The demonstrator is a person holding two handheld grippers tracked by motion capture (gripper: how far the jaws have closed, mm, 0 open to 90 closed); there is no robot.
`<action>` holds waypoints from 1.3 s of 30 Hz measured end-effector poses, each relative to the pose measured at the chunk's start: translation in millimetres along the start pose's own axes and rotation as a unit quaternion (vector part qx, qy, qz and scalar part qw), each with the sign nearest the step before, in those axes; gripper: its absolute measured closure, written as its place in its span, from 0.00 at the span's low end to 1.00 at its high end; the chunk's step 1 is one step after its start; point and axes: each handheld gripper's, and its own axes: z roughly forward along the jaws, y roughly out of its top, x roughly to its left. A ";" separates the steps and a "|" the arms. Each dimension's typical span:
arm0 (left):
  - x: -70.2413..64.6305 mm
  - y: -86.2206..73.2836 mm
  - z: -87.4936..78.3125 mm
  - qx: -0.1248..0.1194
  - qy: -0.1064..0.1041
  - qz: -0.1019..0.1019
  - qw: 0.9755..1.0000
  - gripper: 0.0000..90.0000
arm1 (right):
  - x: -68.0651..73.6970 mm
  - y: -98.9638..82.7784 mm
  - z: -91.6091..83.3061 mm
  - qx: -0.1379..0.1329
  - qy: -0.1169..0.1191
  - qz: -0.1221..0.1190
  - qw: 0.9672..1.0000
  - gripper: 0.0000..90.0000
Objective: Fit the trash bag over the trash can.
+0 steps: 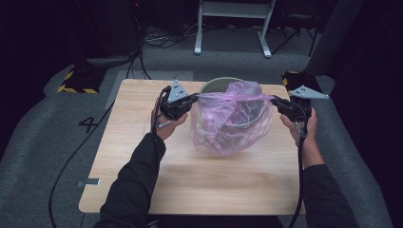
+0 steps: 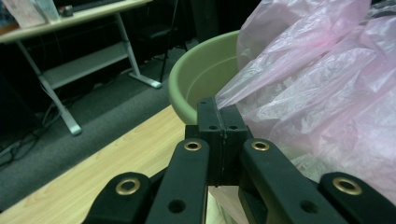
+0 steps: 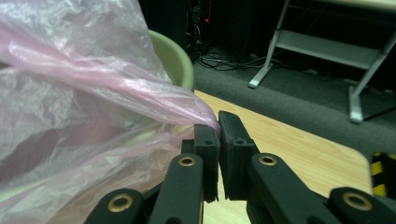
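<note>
A thin pink plastic bag (image 1: 231, 118) is draped over a pale green round bin (image 1: 219, 83) at the back middle of the wooden table (image 1: 190, 175). My left gripper (image 1: 194, 98) is shut on the bag's left edge, and my right gripper (image 1: 274, 100) is shut on its right edge, so the film stretches between them. In the left gripper view the jaws (image 2: 222, 116) pinch a fold of the bag (image 2: 322, 93) beside the bin's rim (image 2: 187, 88). The right gripper view has its jaws (image 3: 218, 125) clamped on a drawn-out tip of the bag (image 3: 84, 93), with the bin (image 3: 175, 58) behind.
Grey carpet surrounds the table. A white metal table frame (image 1: 233, 26) stands beyond the far edge, and yellow-black striped blocks (image 1: 78, 78) sit on the floor at the back left. Cables trail from both grippers toward the near side.
</note>
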 end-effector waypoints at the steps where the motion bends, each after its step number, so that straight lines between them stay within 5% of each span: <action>1: 2.4 -0.9 3.2 -0.002 -0.002 -0.006 1.000 1.00 | -1.9 -0.1 2.7 -0.001 0.001 0.006 1.000 0.96; 12: 24.3 -13.6 33.8 0.027 -0.010 -0.056 0.998 1.00 | -8.6 -5.1 32.3 0.021 0.019 0.041 0.999 0.96; 21: 24.8 -20.3 45.0 0.038 -0.032 -0.072 0.996 1.00 | -5.2 -12.8 45.8 0.036 0.054 0.053 0.996 0.98; 34: 17.7 -28.3 25.3 0.036 -0.071 -0.050 0.996 1.00 | 3.2 -23.0 34.3 0.035 0.104 0.038 0.993 1.00; 39: 8.3 -30.8 9.9 0.029 -0.081 -0.014 0.996 1.00 | 9.0 -24.7 19.8 0.049 0.125 0.010 0.991 1.00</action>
